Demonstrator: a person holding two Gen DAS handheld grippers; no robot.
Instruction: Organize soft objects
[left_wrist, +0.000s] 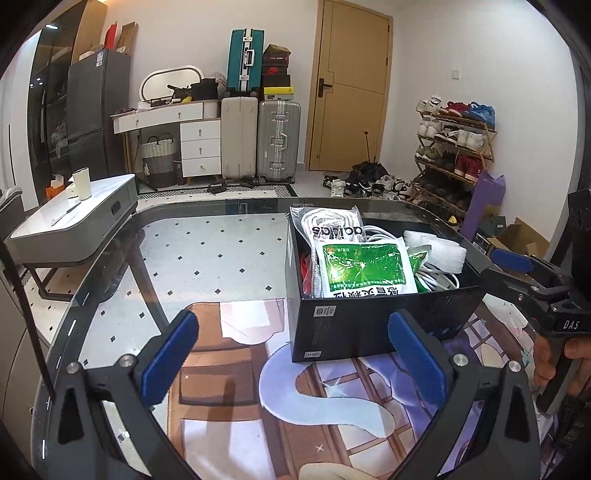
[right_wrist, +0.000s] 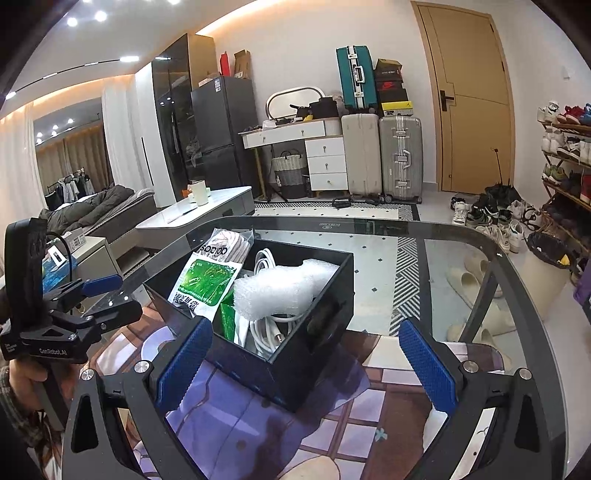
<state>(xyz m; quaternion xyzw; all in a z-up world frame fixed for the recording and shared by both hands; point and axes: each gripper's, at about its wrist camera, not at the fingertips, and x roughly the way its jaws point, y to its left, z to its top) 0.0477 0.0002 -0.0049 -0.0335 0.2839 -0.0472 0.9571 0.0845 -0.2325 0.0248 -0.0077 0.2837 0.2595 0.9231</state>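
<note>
While both the left gripper (left_wrist: 293, 363) and right gripper (right_wrist: 306, 363) gape empty, the filled black box (left_wrist: 369, 325) sits just ahead.

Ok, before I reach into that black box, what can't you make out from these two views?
- Box bottom: hidden in both views under the green packet, white cable and bubble wrap.
- Red item: left wrist view only, a sliver behind the packet, unidentifiable.
- Packet text: upside down and too small to read.
</note>
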